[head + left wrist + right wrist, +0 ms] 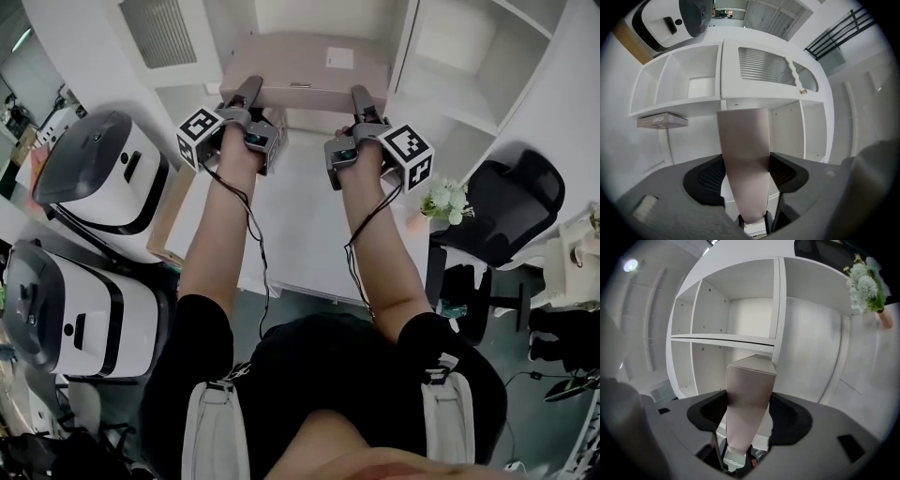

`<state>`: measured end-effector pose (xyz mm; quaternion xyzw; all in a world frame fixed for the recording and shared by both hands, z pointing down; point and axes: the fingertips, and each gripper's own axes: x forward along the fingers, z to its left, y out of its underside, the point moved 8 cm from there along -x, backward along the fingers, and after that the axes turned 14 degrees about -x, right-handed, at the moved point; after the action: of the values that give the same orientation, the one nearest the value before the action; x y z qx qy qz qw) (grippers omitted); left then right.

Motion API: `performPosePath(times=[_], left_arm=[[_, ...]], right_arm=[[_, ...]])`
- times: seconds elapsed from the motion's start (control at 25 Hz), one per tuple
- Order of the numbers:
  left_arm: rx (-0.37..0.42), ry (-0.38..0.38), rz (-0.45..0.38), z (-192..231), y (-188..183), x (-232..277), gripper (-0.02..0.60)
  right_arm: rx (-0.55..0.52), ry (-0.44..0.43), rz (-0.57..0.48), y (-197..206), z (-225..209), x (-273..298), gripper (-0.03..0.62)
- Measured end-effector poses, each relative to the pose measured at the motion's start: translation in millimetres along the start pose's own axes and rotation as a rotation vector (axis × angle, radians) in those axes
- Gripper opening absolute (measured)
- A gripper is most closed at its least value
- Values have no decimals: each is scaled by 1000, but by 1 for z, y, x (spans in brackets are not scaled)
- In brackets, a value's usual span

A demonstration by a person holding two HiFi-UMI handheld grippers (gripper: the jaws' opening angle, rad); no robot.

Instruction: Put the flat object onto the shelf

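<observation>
The flat box (305, 70) is held level just in front of the shelf (450, 42), long axis across its opening, with the left gripper (247, 94) and the right gripper (362, 101) each clamping one end.

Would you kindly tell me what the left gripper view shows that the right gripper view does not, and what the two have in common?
Only the left gripper view: a louvred panel on the cabinet front, a white machine with a dark hood at the upper left, and a small box lying on a ledge.
Only the right gripper view: white flowers at the upper right.
Both: the beige flat box running up between the jaws, which grip its edge, with white shelving behind it.
</observation>
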<state>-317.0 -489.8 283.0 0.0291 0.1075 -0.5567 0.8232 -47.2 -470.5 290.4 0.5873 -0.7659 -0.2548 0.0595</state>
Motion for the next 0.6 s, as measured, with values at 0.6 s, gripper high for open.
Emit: performPosePath(times=[0.6], left_arm=[[-12, -46, -16, 3, -14, 63, 299]], right_arm=[[-7, 37, 13, -19, -12, 45, 281]])
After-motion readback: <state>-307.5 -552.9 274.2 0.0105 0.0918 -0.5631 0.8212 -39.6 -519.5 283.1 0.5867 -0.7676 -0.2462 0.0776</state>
